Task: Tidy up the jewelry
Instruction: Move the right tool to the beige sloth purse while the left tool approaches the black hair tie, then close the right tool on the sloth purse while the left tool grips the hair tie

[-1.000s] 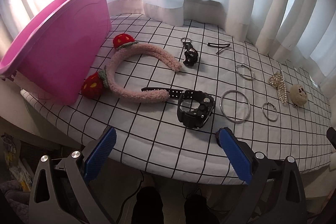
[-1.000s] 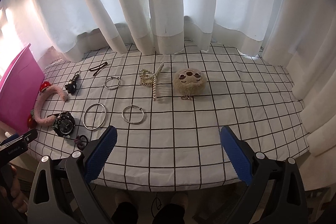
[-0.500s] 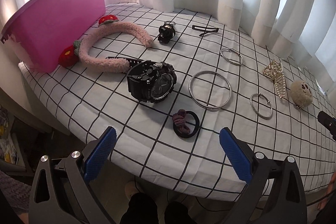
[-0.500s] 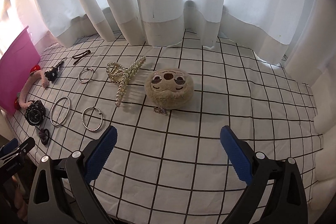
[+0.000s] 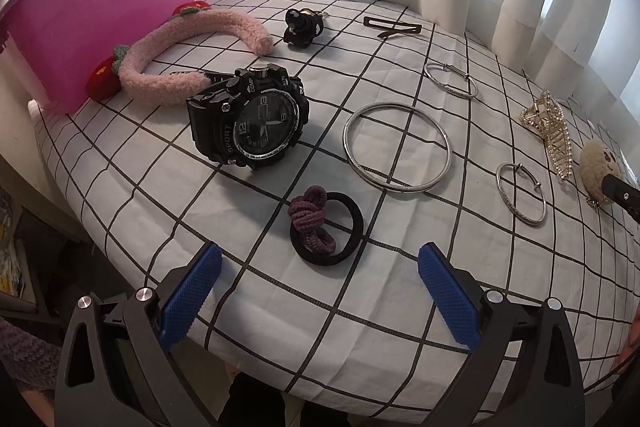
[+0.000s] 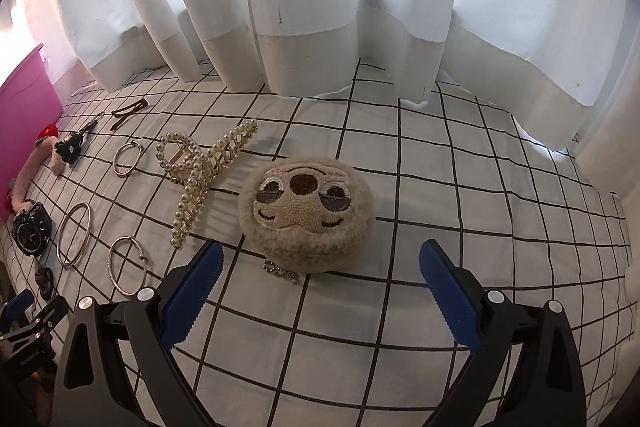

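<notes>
Left wrist view shows the job barely begun: every piece lies loose on the checked cloth [image 5: 320, 327], and nothing can be seen inside the pink bin [image 5: 100, 11], whose interior is hidden. The left gripper [image 5: 319, 289] hangs empty with jaws wide apart, just short of the hair ties [image 5: 326, 227]. Beyond them lie the watch [image 5: 250, 123], headband [image 5: 192, 55], big bangle [image 5: 398, 147], two small bangles, a black clip and a hairpin. The right gripper [image 6: 318, 289], also spread and empty, frames the plush charm [image 6: 306, 209], with the pearl claw [image 6: 204, 163] just beside it. Nothing blocks either reach; the watch stands between the ties and the bin.
</notes>
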